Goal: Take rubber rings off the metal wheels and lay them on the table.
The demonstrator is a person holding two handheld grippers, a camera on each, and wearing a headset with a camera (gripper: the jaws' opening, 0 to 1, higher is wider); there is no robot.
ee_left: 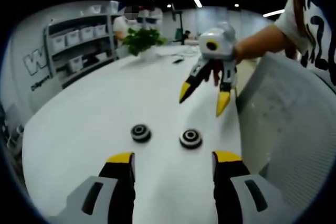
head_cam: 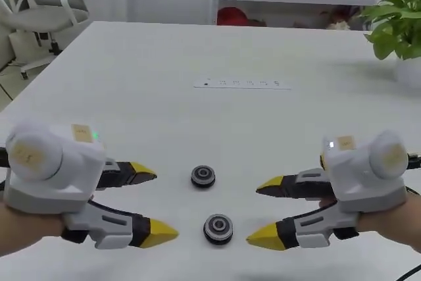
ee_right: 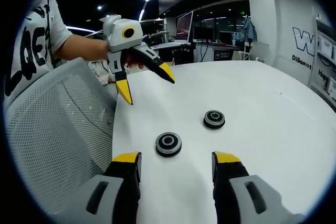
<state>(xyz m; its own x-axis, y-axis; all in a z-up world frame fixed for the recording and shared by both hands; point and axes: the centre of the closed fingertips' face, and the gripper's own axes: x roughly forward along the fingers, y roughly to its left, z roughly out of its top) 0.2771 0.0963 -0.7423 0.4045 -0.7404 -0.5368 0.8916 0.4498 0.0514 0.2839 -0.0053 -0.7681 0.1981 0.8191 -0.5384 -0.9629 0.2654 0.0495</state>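
Two wheels on the table, near wheel and far wheel, rings not yet off | left hand-held gripper and right hand-held gripper flank them, jaws apart, empty | advice: pin the hub with one, peel the rubber ring with the other | head view adds a power strip; right gripper view, a mesh chair back

Head view: from above the near edge, facing forward and down over the tabletop, close. Left gripper view: low over the tabletop, facing along its jaws toward the right gripper. Right gripper view: low too, facing back toward the left gripper. Shared by all three: the far wheel and the near wheel.
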